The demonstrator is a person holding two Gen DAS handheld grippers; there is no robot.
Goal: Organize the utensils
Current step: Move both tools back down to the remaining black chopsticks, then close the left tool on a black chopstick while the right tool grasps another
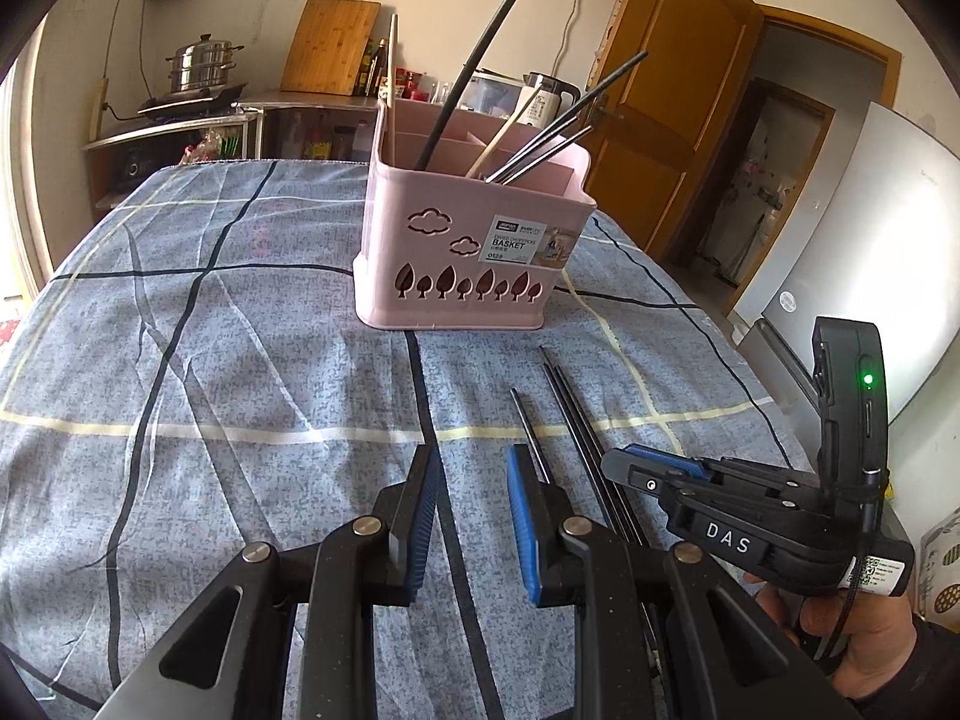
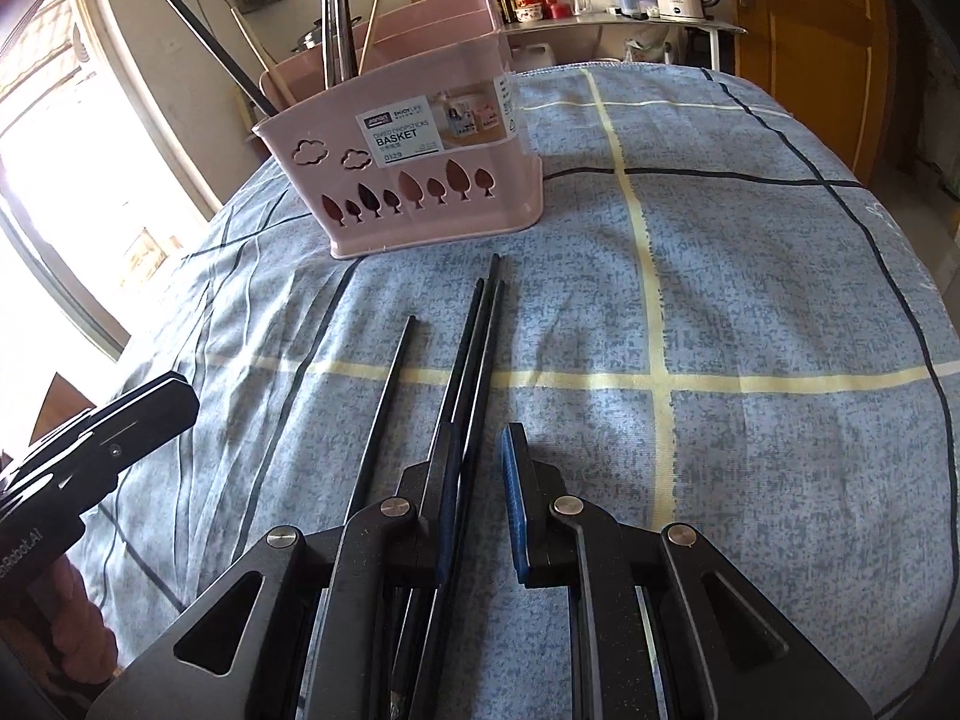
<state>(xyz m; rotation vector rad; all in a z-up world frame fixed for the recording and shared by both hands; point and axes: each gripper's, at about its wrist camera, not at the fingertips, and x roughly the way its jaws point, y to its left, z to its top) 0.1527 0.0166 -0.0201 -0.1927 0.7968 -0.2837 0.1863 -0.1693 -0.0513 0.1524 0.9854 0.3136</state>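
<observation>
Three dark chopsticks (image 2: 474,360) lie loose on the blue checked cloth (image 2: 780,300) over the bench, just in front of the pink basket (image 2: 420,168), which already holds a bundle of sticks standing tilted in its compartments. Right tool (image 2: 480,492) sits low over the loose sticks, jaws parted, gripping nothing, its left pad (image 2: 447,480) right against two of them. Left tool (image 1: 468,516) hovers beside, also spread and empty-handed.

Pink basket (image 1: 474,240), black chopsticks (image 2: 474,348), blue cloth (image 1: 240,360) with dark and cream checks.
</observation>
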